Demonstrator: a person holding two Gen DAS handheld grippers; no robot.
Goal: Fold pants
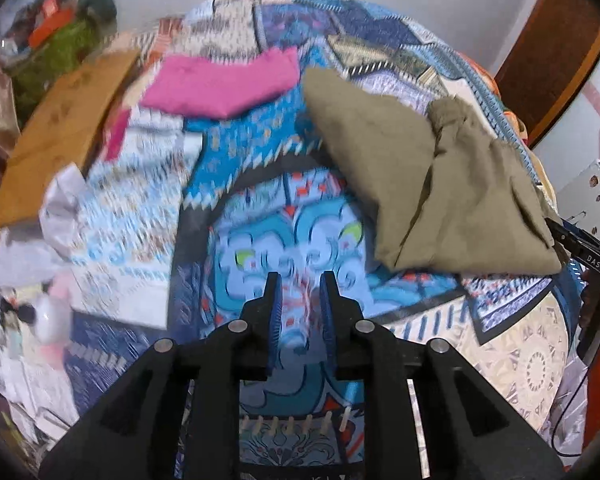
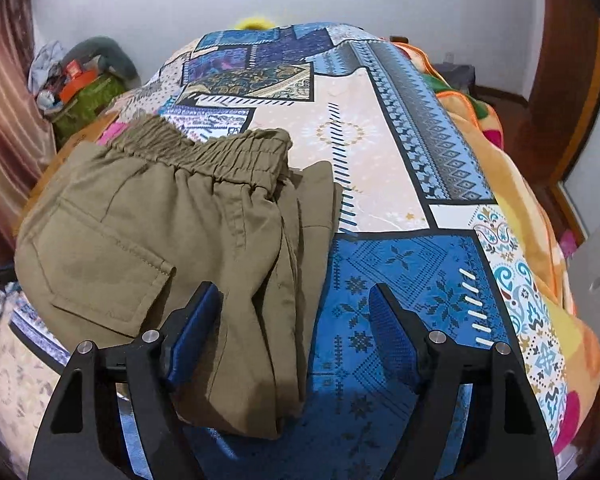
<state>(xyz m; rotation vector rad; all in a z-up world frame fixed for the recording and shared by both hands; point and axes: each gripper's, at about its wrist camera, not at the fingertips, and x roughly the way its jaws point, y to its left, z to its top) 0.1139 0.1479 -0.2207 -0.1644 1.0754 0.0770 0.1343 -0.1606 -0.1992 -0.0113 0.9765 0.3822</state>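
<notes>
Olive-khaki pants (image 2: 188,240) lie folded on a patterned bedspread (image 2: 400,264), elastic waistband away from me, back pocket on top. My right gripper (image 2: 296,296) is open just above the pants' near edge, its left finger over the cloth and its right finger over the bedspread. In the left wrist view the same pants (image 1: 432,184) lie to the right. My left gripper (image 1: 300,280) hovers over bare bedspread (image 1: 284,232), left of the pants, its jaws slightly apart and holding nothing. The right gripper's body shows at that view's right edge (image 1: 588,256).
A folded pink garment (image 1: 220,84) lies further back on the bed. A brown board (image 1: 60,128) and white cloth (image 1: 64,208) sit at the left. An orange blanket (image 2: 512,184) runs along the bed's right side. Clutter (image 2: 80,80) is piled by the wall.
</notes>
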